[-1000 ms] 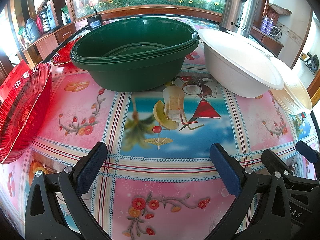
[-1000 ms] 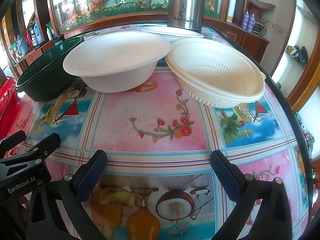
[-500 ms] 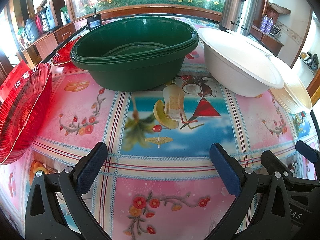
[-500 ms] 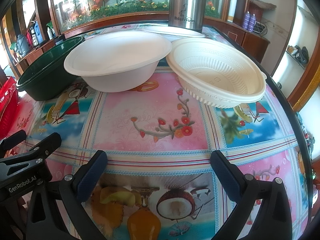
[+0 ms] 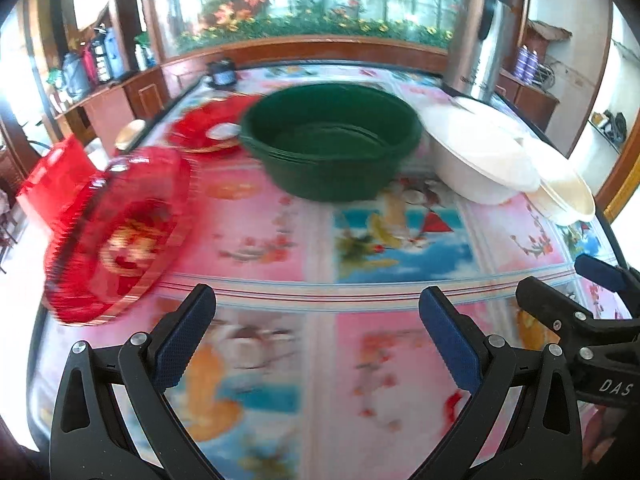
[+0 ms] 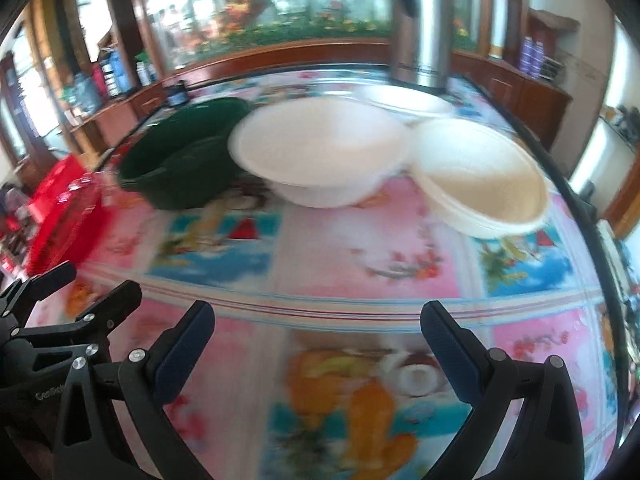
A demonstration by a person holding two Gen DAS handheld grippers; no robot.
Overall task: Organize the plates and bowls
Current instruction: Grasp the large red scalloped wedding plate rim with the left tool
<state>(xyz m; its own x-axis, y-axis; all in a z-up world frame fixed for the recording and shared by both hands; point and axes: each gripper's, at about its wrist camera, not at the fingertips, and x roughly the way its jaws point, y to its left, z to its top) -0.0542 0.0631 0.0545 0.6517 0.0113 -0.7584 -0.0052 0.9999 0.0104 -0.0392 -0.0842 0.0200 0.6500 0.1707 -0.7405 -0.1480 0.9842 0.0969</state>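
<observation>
A stack of green bowls stands mid-table. To its right sit a white bowl and a cream ribbed bowl. Left of the green stack, a red ribbed plate lies near the table's left edge, and another red plate sits farther back. My left gripper is open and empty, well short of the bowls. My right gripper is open and empty too, in front of the white bowl. Both views are blurred.
A steel thermos stands at the back right with a flat white plate before it. A small dark jar sits far back. A red basket is beyond the left edge. The floral tablecloth shows between grippers and bowls.
Both grippers have pulled back and risen, so the bowls look smaller and farther away. More of the red plates and table shows. Both stay open.
</observation>
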